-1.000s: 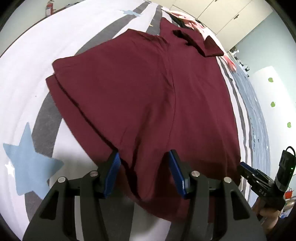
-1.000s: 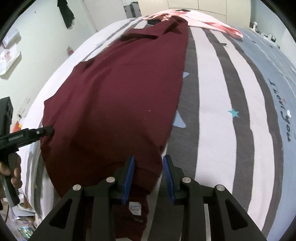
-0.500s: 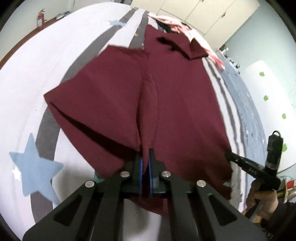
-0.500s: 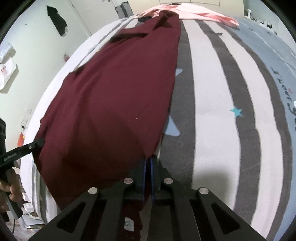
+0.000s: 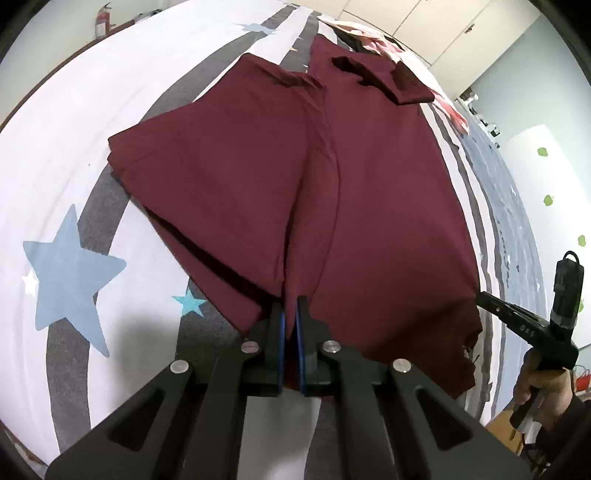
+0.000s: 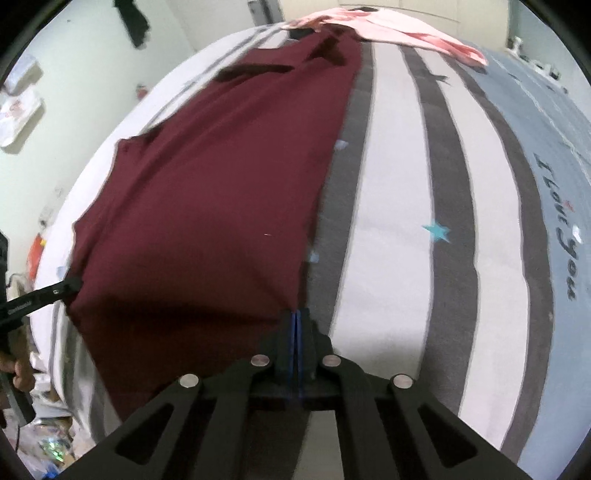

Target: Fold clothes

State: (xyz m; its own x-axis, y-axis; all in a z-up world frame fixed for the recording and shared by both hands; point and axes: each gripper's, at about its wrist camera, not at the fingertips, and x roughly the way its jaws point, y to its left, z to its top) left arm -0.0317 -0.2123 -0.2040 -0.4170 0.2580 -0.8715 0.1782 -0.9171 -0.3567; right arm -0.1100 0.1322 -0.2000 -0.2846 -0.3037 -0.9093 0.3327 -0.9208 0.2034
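A: Item, maroon shirt (image 5: 369, 192): location?
B: Spread along the striped bedcover (image 5: 55, 140), collar toward the far end, hem at the near edge.
A: Left gripper (image 5: 290, 317)?
B: Fingers pressed together, pinching the hem's left part.
A: Right gripper (image 6: 296, 325)?
B: Clamped on the hem's right corner; shirt extends ahead and to its left. Pink garment (image 6: 399, 33) beyond the collar.

A home bedroom: striped star-print bedspread (image 5: 74, 155), white wardrobe doors (image 5: 436, 22).
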